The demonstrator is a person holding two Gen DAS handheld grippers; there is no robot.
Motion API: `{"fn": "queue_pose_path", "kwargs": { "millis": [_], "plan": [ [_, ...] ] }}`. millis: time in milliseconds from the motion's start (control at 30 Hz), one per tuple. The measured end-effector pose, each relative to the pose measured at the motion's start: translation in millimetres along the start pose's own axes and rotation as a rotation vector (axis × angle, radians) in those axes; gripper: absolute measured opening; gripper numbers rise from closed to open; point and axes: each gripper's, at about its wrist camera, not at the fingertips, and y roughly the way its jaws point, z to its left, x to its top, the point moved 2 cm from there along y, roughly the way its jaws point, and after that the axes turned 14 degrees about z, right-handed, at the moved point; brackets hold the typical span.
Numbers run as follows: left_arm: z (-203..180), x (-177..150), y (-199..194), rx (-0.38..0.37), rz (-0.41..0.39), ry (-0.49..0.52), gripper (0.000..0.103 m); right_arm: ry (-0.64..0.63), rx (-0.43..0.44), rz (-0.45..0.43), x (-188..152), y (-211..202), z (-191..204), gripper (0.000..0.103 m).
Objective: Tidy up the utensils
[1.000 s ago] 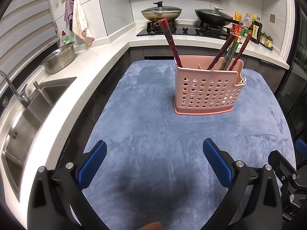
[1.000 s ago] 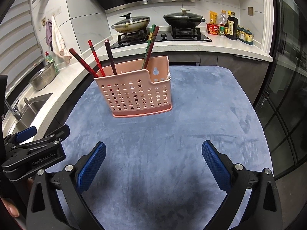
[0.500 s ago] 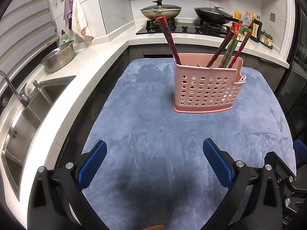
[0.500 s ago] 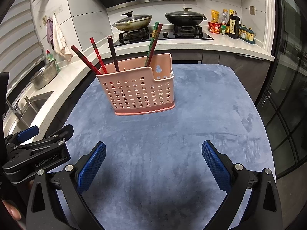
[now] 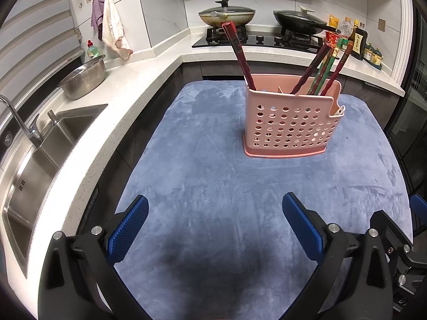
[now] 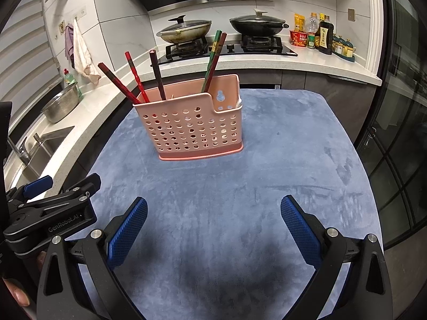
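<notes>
Both the left gripper (image 5: 214,221) and right gripper (image 6: 213,222) hover spread wide and empty above the blue cloth (image 6: 267,173), near the pink caddy (image 6: 190,130) holding apparently five chopsticks (image 6: 157,76).

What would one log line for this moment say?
left gripper: open, empty | right gripper: open, empty | chopsticks: standing in pink holder | blue mat: bare

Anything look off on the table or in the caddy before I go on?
Nothing spilled or damaged. The pink utensil caddy stands upright on the blue cloth; its chopsticks lean at scattered angles. Both claws, left and right, are open and empty.
</notes>
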Motion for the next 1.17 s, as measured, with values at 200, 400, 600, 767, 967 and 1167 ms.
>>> {"fn": "queue_pose_path", "kwargs": {
  "millis": [200,400,600,767,967,1167],
  "plan": [
    [-0.1,0.3,0.1,0.007,-0.004,0.001,0.096,0.001,-0.001,0.000,0.5,0.4,-0.1,0.096],
    [0.6,0.2,0.2,0.008,-0.002,-0.001,0.096,-0.001,-0.004,-0.002,0.8,0.6,0.0,0.096],
    [0.8,0.3,0.2,0.009,-0.003,-0.001,0.096,-0.001,-0.004,-0.001,0.8,0.6,0.1,0.096],
    [1.0,0.8,0.1,0.007,-0.004,-0.002,0.096,-0.001,-0.006,-0.002,1.7,0.7,-0.3,0.096],
    [0.8,2.0,-1.0,0.009,-0.006,0.000,0.096,-0.001,-0.007,-0.003,1.9,0.3,-0.4,0.096],
    [1.5,3.0,-0.6,-0.002,-0.005,-0.005,0.096,0.004,-0.008,-0.006,3.3,-0.4,-1.7,0.096]
  ]
}}
